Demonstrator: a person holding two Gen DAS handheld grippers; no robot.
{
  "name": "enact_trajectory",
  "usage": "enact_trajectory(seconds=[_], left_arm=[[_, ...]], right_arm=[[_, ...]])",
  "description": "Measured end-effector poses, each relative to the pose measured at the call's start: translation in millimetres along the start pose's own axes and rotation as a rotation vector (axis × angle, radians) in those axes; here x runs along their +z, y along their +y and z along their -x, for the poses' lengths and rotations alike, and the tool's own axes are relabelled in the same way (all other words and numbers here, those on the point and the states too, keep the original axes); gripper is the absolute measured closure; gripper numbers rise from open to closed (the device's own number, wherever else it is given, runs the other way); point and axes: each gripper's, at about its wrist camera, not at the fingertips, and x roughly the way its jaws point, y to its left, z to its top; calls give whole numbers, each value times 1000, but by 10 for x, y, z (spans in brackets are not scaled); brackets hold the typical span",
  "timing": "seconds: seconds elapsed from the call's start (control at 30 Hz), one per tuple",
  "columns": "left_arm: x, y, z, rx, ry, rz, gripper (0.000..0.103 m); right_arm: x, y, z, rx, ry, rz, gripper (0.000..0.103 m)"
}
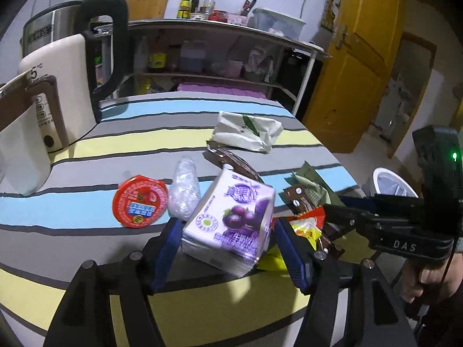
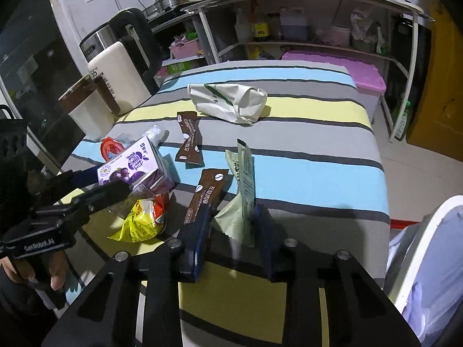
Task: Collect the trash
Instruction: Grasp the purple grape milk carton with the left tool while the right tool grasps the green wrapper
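Between our left gripper's (image 1: 228,248) blue pads stands a purple juice carton (image 1: 231,219), glossy and boxy; the jaws are spread wide and we see no pad pressing on it. Our right gripper (image 2: 231,231) has its jaws half-closed around a pale green sachet (image 2: 241,199), thin and crinkled, standing on edge near the table's front edge; we cannot tell whether the pads grip it. Just beside it lies a brown coffee stick (image 2: 207,193). Left of that, a crumpled yellow snack bag (image 2: 141,222) sits against the carton. Farther out lie a second brown wrapper (image 2: 188,141), a red round foil lid (image 1: 140,201) and a white paper bag (image 2: 228,101). All rest on a striped tablecloth (image 2: 318,162). At the table's far left corner stands a cream kettle (image 2: 121,72).
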Motion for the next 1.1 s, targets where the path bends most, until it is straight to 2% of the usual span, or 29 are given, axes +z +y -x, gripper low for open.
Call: enact_trajectory(seconds=[0.17,0.27,0.47,0.53,0.67,0.77,1.03,1.07,1.1], left_arm=[[-9,-44,0,0,3,-15,37],[-17,-65,0,16,7,-29,42],[-69,-193,46,68,-1,-77,44],[-80,-201,84,67,-12,-68,45],[-111,-228,192,74,-39,-44,45],[-144,-252,275,75,-55,-29,45],[-247,-290,495,80,-79,-11,45],[-255,-286,513,80,-81,-9,45],[-262,-278,525,81,-83,-7,45]], right_arm=[[-15,2,46,-1,-6,-2,74],[-30,7,72,-2,-9,-2,75],[-73,8,139,1,-22,-6,80],[-96,12,169,4,-26,-10,83],[-138,24,262,6,-40,-9,97],[-166,37,332,7,-46,-7,98],[-213,85,468,22,-61,9,99],[-206,102,479,16,-66,21,96],[-202,115,488,9,-72,35,88]])
